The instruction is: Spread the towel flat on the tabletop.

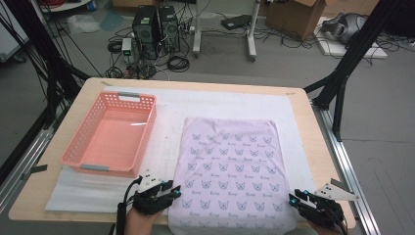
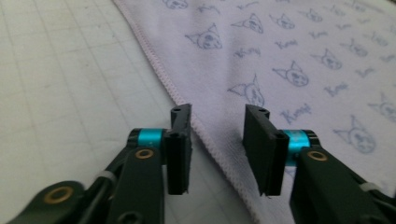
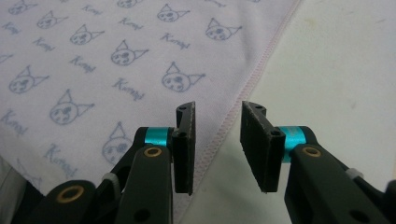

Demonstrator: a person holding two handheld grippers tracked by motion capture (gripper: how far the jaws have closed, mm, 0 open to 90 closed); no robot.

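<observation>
The cloth [image 1: 230, 171] lies flat on the white mat [image 1: 98, 191], filling the lower centre of the high view; its near edge runs out at the bottom of the frame. The pink basket [image 1: 110, 133] sits at centre left, well apart from the cloth's upper left corner.

Gripper state:
- Left gripper [image 2: 217, 116]: jaws parted to a narrow gap, nothing clamped. The cloth's stitched left hem [image 2: 187, 105] runs up between them, lying on the mat below.
- Right gripper [image 3: 217, 114]: same narrow gap, nothing clamped. The right hem [image 3: 254, 77] passes between the jaws.

In the high view the left gripper [image 1: 175, 191] is at the lower left corner of the cloth and the right gripper [image 1: 292, 198] at the lower right.

Risks from this position:
- Closing above the fabric grips nothing; the jaws must reach the mat first.
- A bite on the hem alone is shallow and may slip on lifting.
- Pressing down too hard may pinch the soft mat together with the cloth.
- Uneven lift between the two sides would skew or wrinkle the sheet.

Orientation: the long axis of the cloth runs from the bottom of the high view toward the top, tilted slightly to the right at the far end. The short edges lie across the frame. The cat print reads upright from the near side.
</observation>
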